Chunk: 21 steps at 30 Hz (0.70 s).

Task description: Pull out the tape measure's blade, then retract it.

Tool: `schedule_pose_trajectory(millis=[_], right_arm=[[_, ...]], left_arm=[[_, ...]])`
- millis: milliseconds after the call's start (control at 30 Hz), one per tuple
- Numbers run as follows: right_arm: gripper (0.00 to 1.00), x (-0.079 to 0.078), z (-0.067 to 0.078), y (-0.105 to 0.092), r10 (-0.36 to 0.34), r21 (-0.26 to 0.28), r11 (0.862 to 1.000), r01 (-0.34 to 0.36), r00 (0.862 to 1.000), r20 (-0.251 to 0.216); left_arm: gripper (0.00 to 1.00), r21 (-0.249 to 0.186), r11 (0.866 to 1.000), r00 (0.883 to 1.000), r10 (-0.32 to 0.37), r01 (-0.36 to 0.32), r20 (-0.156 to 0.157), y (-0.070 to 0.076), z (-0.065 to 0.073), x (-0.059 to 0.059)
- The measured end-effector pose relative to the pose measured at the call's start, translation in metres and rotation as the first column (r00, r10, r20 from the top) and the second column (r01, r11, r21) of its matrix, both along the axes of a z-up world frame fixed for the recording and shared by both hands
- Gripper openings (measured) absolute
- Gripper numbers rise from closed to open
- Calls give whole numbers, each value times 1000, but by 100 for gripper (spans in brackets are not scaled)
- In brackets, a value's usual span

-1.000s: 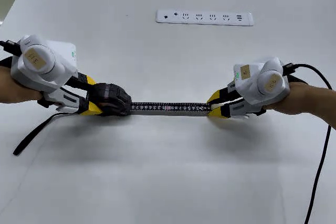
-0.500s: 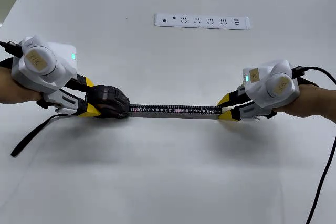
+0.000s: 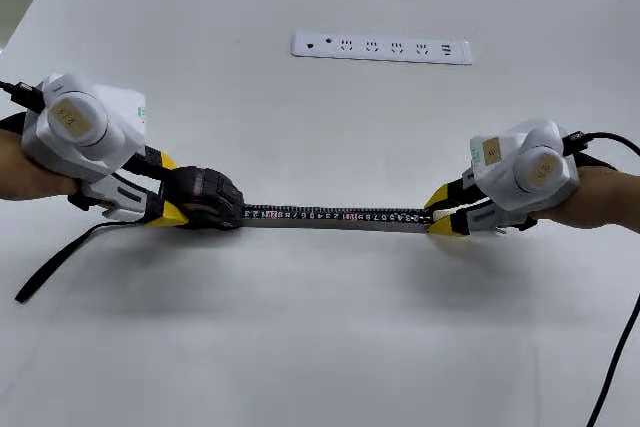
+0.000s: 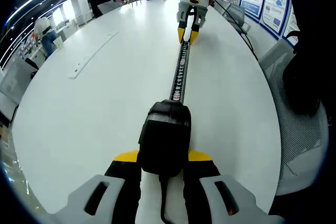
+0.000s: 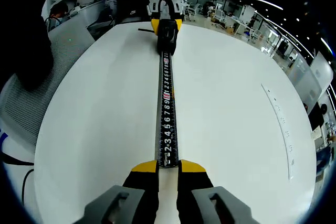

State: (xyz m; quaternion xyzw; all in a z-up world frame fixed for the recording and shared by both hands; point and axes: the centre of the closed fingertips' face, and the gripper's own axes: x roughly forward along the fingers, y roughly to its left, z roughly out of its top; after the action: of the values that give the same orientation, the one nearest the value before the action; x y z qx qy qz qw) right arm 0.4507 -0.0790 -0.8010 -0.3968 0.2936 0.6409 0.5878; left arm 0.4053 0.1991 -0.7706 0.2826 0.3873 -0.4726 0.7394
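Both grippers are clenched: the left gripper grasps the black tape measure by its case, and the right gripper pinches the free end of the blade. Blade runs straight between them, low over the white table. A power strip lies well apart, beyond the blade.

our left gripper clasps the black tape measure
we see the blade run straight over the white table to the right gripper, which pinches its far end; a power strip lies well apart on the view's left.
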Motion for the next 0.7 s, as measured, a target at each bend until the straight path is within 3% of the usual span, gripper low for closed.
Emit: schedule_pose_trajectory(millis=[500, 700], right_arm=[[11, -3, 1, 4, -3, -24, 1000, 2, 1000, -6], [12, -3, 0, 5, 21, -41, 999, -20, 1000, 11]], left_arm=[[26, 11, 1000, 1000, -4, 4, 2, 0, 1, 0], [26, 22, 1000, 1000, -10, 10, 7, 0, 1, 0]])
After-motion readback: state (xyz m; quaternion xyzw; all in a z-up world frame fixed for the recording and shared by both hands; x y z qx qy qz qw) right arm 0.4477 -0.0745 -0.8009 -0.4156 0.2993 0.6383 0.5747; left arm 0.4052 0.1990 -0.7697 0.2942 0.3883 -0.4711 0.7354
